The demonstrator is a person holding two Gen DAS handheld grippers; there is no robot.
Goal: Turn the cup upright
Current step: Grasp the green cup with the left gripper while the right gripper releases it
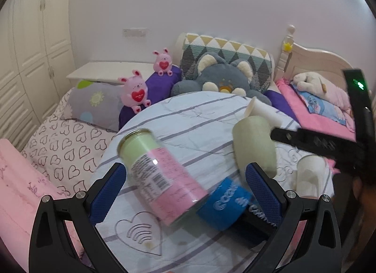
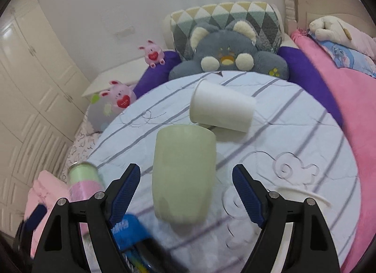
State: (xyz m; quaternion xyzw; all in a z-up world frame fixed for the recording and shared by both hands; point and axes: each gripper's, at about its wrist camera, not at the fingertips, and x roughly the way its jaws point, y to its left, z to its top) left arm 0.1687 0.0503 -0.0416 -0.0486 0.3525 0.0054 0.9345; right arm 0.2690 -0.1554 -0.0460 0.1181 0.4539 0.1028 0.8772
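Observation:
A pale green cup (image 2: 184,175) lies on the striped round cloth, between the open fingers of my right gripper (image 2: 186,193); whether they touch it I cannot tell. It also shows in the left wrist view (image 1: 255,143). A white paper cup (image 2: 221,110) lies on its side just beyond it. My left gripper (image 1: 185,186) is open around a glass jar with a pink label (image 1: 159,176), which lies tilted on the cloth. The right gripper shows in the left wrist view as a black arm (image 1: 312,141).
A blue roll with white lettering (image 1: 223,202) lies by the jar. A clear glass (image 1: 310,174) stands at the right. A grey plush pillow (image 2: 225,54), pink bunnies (image 1: 135,90) and pillows line the bed behind. Pink blanket (image 2: 352,117) at right.

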